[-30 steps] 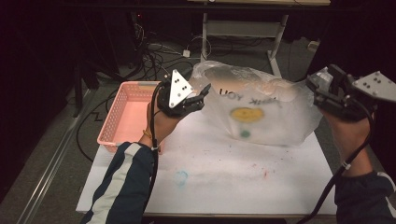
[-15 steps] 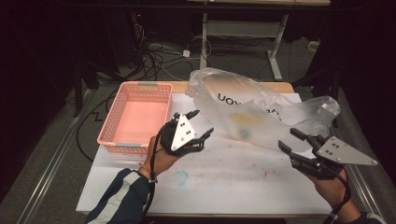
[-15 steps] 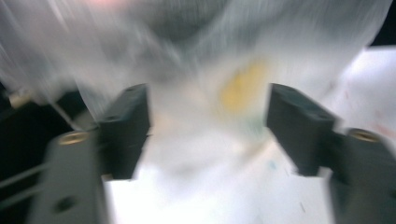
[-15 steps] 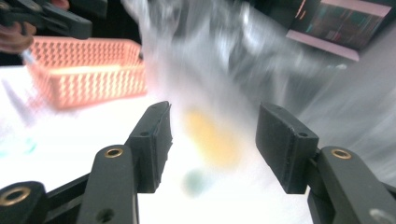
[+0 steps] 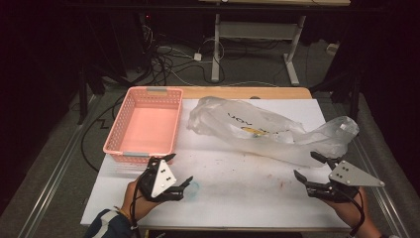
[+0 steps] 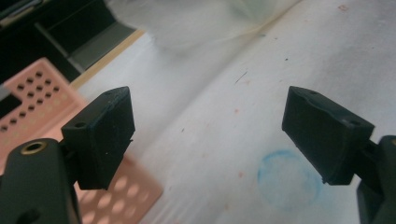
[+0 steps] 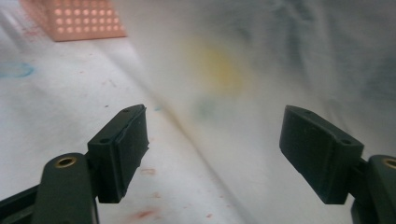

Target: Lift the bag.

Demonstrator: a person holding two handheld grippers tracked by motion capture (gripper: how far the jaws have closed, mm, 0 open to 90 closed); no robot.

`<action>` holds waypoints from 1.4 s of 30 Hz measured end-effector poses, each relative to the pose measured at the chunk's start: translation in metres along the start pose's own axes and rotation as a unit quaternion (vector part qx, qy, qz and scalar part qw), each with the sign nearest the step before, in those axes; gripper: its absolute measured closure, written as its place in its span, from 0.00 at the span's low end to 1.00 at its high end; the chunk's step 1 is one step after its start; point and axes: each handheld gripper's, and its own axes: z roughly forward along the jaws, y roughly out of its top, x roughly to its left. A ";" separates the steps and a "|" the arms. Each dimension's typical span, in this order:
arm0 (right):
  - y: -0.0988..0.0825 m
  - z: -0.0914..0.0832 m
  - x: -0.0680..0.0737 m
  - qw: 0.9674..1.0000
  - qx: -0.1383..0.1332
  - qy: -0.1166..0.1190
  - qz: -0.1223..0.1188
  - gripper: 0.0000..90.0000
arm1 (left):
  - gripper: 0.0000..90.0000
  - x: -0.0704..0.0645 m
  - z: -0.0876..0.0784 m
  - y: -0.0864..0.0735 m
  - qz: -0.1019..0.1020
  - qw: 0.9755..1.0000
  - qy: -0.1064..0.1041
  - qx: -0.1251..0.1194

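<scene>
White paper covers the counter [image 5: 237,198]; a crumpled plastic bag [image 5: 257,130] lies beside the pink basket [image 5: 143,124]. Left tongs [image 5: 181,171] and right tongs [image 5: 306,167], just opening, hang spread, empty.

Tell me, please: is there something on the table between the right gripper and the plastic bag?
Nothing visible. The right gripper has open, empty jaws facing the plastic bag, with bare white table between them. The pink basket stands off to the left.

One pink basket [image 5: 143,126], one clear plastic bag [image 5: 267,131], two grippers on one table [image 5: 237,193].
</scene>
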 end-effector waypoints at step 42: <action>-0.013 -0.004 -0.012 1.000 -0.002 -0.030 0.000 0.28 | 0.18 0.011 -0.010 -0.010 -0.029 0.999 0.021 0.007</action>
